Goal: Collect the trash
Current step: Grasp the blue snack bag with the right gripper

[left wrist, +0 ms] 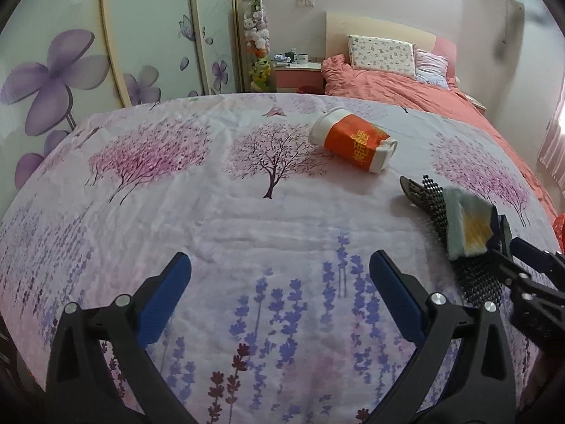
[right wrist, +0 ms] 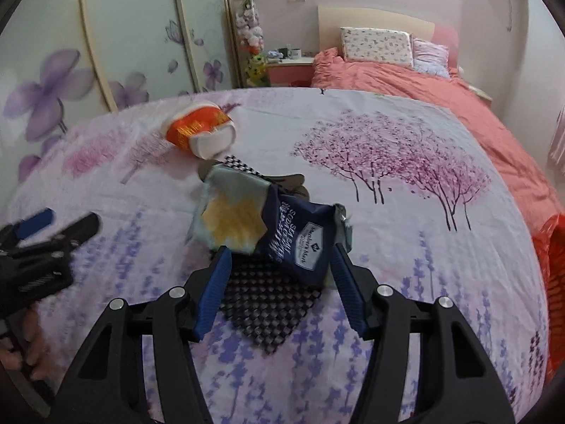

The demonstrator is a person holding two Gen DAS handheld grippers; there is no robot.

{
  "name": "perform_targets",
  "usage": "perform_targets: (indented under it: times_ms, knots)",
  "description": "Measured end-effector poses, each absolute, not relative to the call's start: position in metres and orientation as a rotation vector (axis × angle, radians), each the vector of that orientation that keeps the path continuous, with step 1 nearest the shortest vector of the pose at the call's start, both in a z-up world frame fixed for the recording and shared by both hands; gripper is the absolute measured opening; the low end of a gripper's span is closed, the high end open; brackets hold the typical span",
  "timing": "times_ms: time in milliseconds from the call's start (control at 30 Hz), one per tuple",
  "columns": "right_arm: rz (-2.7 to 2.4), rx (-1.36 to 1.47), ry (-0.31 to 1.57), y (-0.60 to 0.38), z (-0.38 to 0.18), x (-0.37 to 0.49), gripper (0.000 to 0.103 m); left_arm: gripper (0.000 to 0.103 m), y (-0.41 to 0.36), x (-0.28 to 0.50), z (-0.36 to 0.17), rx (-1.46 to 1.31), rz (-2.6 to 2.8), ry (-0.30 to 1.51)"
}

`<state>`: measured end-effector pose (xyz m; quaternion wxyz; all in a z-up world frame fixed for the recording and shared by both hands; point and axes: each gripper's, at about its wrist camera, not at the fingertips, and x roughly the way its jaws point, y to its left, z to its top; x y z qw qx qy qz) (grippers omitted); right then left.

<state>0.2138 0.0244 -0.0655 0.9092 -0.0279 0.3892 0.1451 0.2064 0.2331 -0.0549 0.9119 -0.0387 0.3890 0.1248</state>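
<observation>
Right claw (right wrist: 280, 259) pinches the wrapper (right wrist: 300, 236) mid-bedspread (right wrist: 406, 282); left claw (left wrist: 280, 282) gapes wide, holding nothing.

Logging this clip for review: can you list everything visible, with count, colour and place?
paper cup: one, orange and white, on its side on the floral sheet
snack packet: one, navy, between the right gripper's fingers
black mesh mat: one, under the packet
orange basket: one, at the sheet's right edge
pillows: two, patterned, on the coral bed beyond
nightstand: one, pink, holding mugs
left gripper: one, black with blue pads, open, over the sheet
right gripper: one, same colours, around the packet, grip unclear
</observation>
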Motion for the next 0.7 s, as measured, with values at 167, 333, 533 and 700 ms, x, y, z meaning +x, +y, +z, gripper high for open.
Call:
perform_targets:
  times_ms: [167, 333, 533, 700]
  knots:
    - [0.247, -0.012, 0.826, 0.017, -0.069, 0.229, 0.031, 0.099, 0.233, 0.207, -0.058, -0.086, 0.248, 0.806]
    - [0.197, 0.042, 0.836, -0.001, -0.072, 0.242, 0.008, 0.099, 0.226, 0.212, -0.061, -0.083, 0.232, 0.817]
    - [0.116, 0.107, 0.811, -0.026, -0.067, 0.244, 0.005, 0.099, 0.216, 0.216, -0.063, -0.074, 0.213, 0.819]
    - [0.216, 0.16, 0.801, -0.019, -0.053, 0.236, 0.03, 0.099, 0.213, 0.218, -0.063, -0.073, 0.205, 0.822]
